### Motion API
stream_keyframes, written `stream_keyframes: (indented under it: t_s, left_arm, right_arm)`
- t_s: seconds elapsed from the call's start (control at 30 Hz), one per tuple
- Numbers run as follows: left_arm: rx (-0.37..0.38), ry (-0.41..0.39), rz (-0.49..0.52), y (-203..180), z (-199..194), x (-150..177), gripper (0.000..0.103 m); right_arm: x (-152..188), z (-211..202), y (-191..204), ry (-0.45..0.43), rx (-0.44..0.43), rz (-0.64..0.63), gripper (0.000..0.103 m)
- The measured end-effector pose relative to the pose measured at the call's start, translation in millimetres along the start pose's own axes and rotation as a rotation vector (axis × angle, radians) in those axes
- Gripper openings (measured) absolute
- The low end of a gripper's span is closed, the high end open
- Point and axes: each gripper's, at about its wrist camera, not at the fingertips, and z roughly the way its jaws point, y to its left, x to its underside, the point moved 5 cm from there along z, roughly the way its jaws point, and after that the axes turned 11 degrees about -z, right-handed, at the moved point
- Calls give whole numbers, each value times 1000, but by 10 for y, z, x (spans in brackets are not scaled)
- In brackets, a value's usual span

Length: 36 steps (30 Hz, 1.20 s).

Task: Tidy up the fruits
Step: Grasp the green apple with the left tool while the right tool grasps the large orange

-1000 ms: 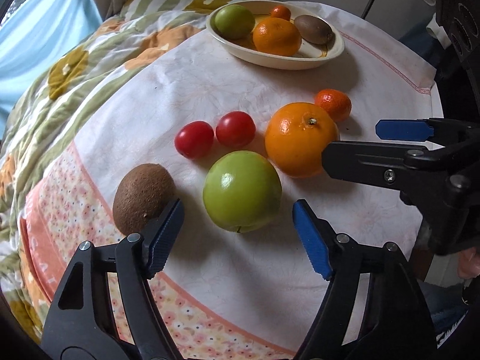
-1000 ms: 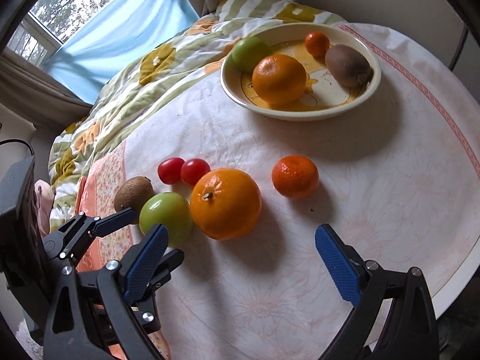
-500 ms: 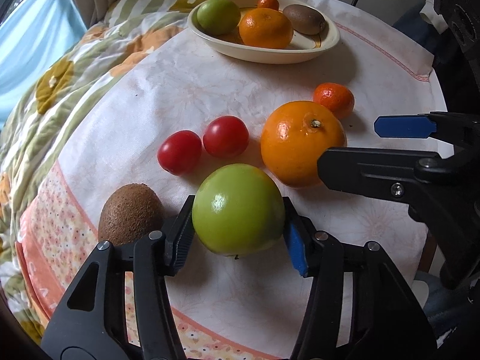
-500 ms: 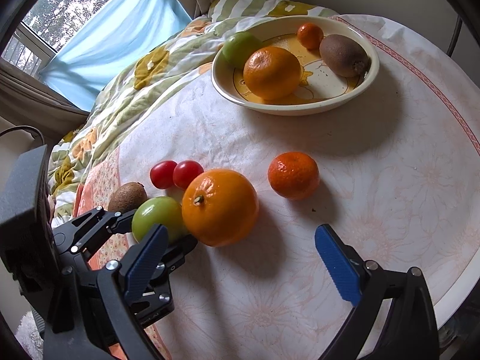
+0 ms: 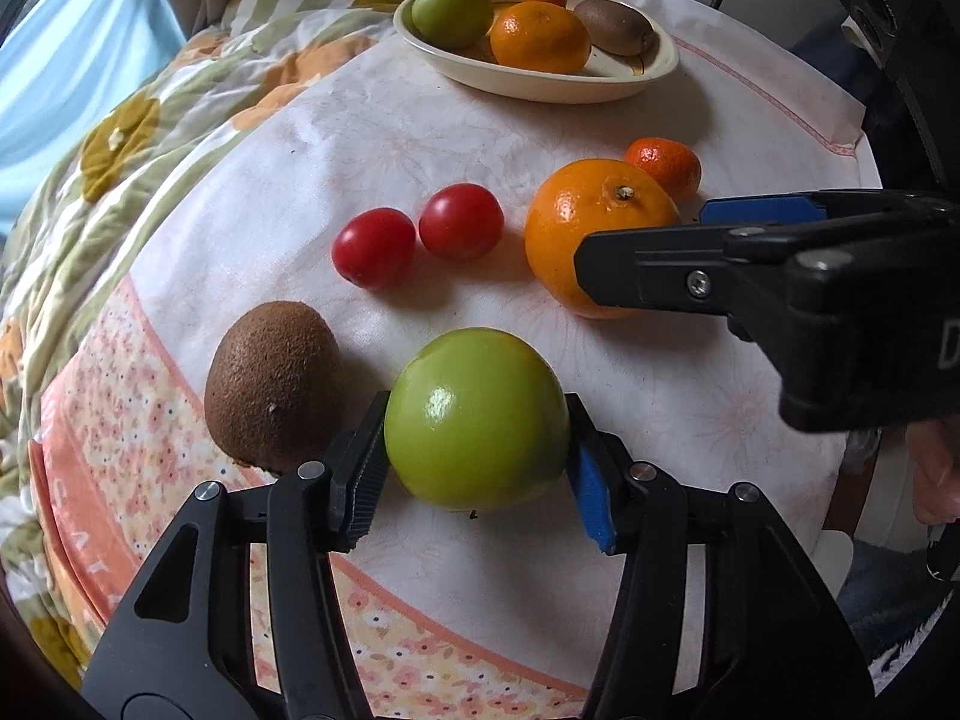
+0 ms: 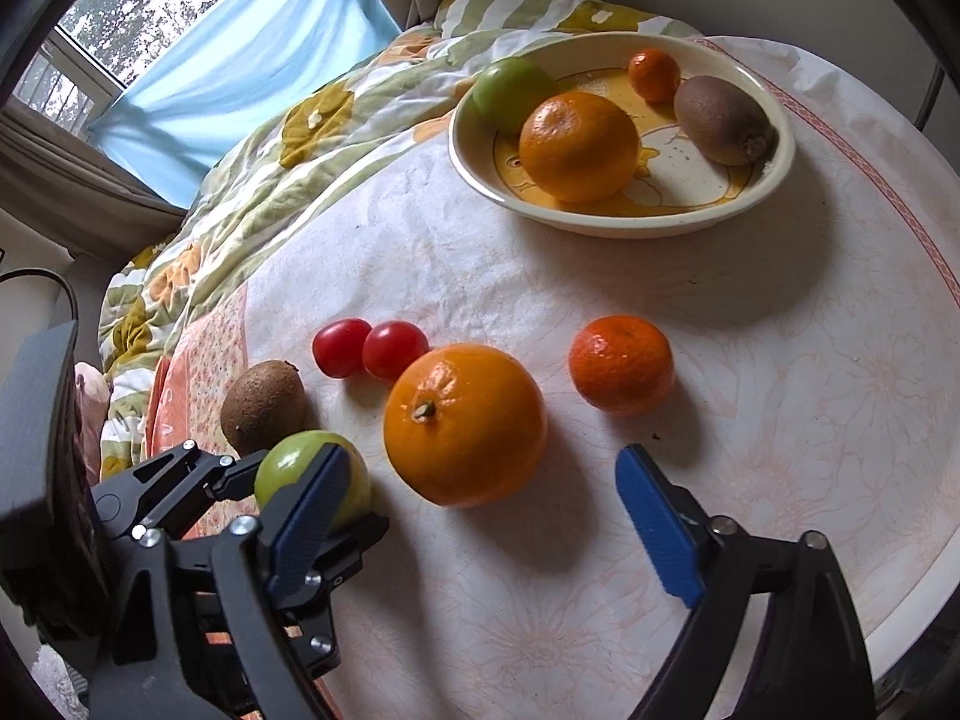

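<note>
My left gripper (image 5: 477, 471) is shut on a green apple (image 5: 474, 420) that rests on the tablecloth; both pads press its sides. A brown kiwi (image 5: 273, 384) lies just left of it. Beyond are two red tomatoes (image 5: 375, 246) and a big orange (image 6: 465, 423), with a small mandarin (image 6: 621, 372) to its right. My right gripper (image 6: 480, 510) hovers near the big orange with its jaws closing; the orange sits between the blue pads (image 6: 657, 525), which do not touch it. A cream plate (image 6: 774, 180) at the back holds a green apple, an orange, a mandarin and a kiwi.
A flowered quilt (image 6: 270, 180) bunches up along the table's left side below a window with a blue curtain (image 6: 240, 60). The round table's edge (image 6: 924, 606) runs close on the right. Part of a hand (image 5: 936, 468) shows at the right.
The left jaws came in around the green apple and closed on it. The right jaws have narrowed a little toward the big orange. Both hands stayed about where they were.
</note>
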Motion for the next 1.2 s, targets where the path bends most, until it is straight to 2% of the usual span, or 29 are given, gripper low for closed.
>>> stream_keyframes:
  t_s: [0.53, 0.63, 0.7, 0.73, 0.97, 1.2]
  left_arm:
    - [-14, -19, -82, 179, -172, 222, 53]
    - [-19, -21, -95, 212, -197, 254, 53]
    - [-22, -23, -105, 226, -207, 270, 53]
    - [-23, -23, -109, 232, -211, 278, 53]
    - [-37, -38, -139, 247, -262, 287, 53]
    - [-71, -55, -202, 240, -361, 255, 53]
  right_arm:
    - [-69, 192, 135, 0, 41, -91, 76]
    - [-71, 209, 158, 1, 60, -113, 73]
    - [-70, 220, 165, 2, 87, -135, 67]
    - [-72, 223, 159, 4, 106, -149, 60]
    - [-69, 221, 182, 3, 108, -197, 58]
    - [-69, 148, 180, 0, 51, -221, 58]
